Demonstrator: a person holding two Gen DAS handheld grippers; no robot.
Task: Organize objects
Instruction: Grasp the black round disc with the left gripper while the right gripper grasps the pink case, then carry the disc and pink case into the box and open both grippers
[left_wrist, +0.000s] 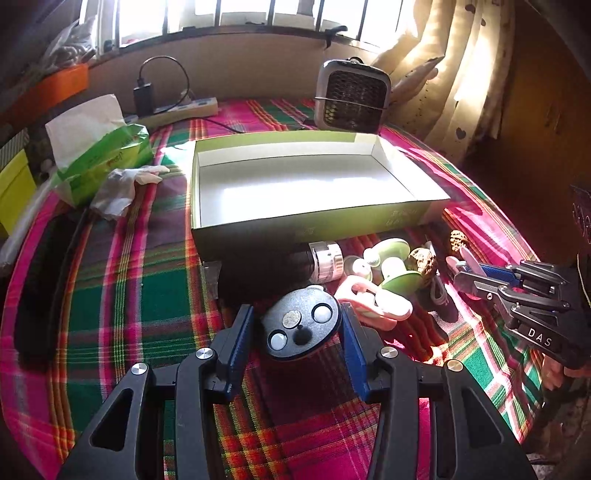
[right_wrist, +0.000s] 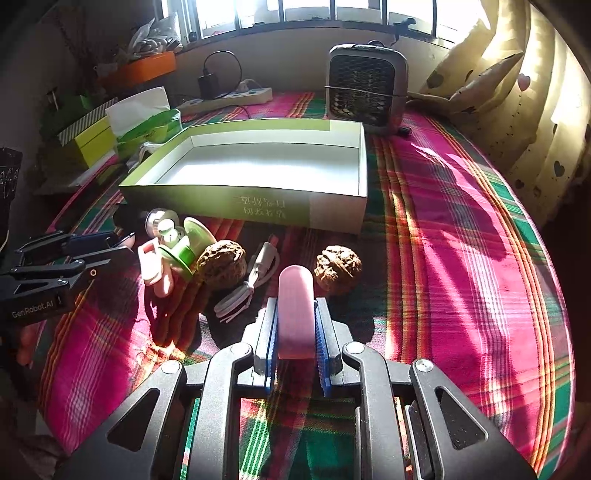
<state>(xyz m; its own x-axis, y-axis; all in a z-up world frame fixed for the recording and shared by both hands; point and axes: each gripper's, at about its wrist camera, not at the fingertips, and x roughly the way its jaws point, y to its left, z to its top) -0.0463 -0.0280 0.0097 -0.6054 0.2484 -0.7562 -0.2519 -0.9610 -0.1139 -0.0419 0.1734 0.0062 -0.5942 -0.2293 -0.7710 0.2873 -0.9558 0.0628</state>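
Note:
On the plaid cloth, my left gripper (left_wrist: 295, 308) is shut on a black round device (left_wrist: 301, 328) with small buttons, its blue pads against both sides. The right gripper (right_wrist: 295, 301) is shut on a pink capsule-shaped piece (right_wrist: 295, 314) that sticks out past its tips. It also shows at the right of the left wrist view, right gripper (left_wrist: 463, 272). Behind both stands an open green box (left_wrist: 295, 229) (right_wrist: 221, 203) with a white inside and nothing in it. Between box and grippers lie two walnuts (right_wrist: 221, 264) (right_wrist: 338, 269), a white cable (right_wrist: 247, 291), a green spool (right_wrist: 192, 243) and a pink clip (right_wrist: 155, 269).
A small grey heater (left_wrist: 352, 98) stands behind the box. A green tissue pack (left_wrist: 99, 158) and a power strip (left_wrist: 184, 107) lie at the back left, with a yellow box (left_wrist: 11, 184) at the far left. Curtains (right_wrist: 517, 110) hang along the right side.

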